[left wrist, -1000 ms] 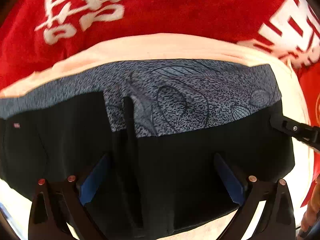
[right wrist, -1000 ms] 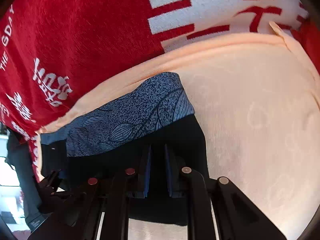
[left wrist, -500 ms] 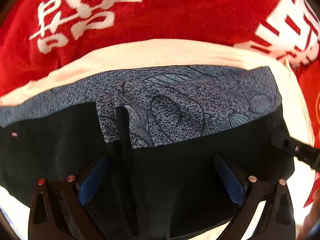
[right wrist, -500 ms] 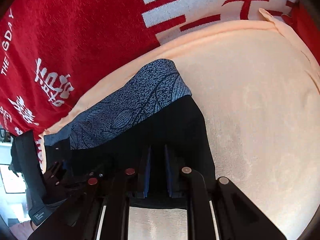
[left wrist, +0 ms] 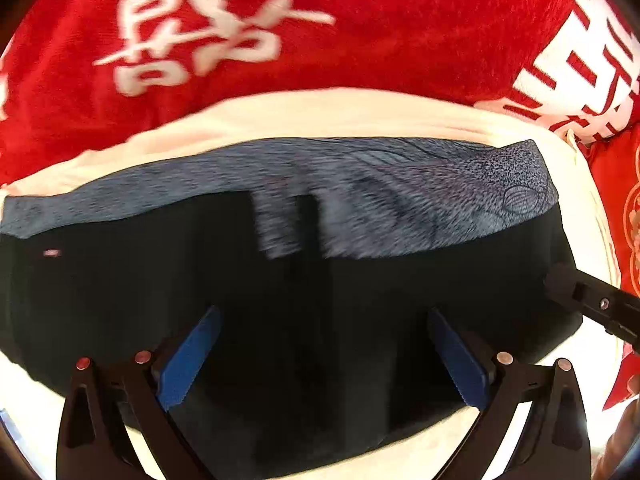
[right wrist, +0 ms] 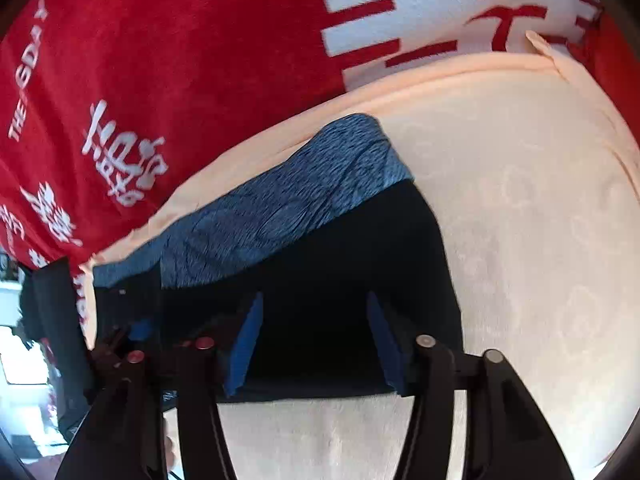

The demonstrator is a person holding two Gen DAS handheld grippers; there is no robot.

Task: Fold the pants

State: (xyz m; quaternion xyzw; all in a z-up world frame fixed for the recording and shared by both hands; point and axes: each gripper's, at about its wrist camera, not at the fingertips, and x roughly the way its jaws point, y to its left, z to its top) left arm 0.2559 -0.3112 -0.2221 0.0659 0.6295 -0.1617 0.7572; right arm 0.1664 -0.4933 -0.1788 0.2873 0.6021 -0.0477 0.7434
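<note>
The pants are black with a grey-blue leaf-patterned band along the far edge. They lie folded flat on a pale peach towel. My left gripper is open, its blue pads spread wide just above the black fabric near the front edge. My right gripper is open over the right end of the pants, its pads apart and holding nothing. The right gripper's tip also shows in the left wrist view, at the right edge of the pants.
A red blanket with white characters lies beyond the towel, which spreads wide to the right of the pants. The blanket also fills the far left of the right wrist view.
My right gripper was shut on the black fabric and has now opened, letting the pants go. My left gripper stayed open and drew back slightly; the pants settled flat.
</note>
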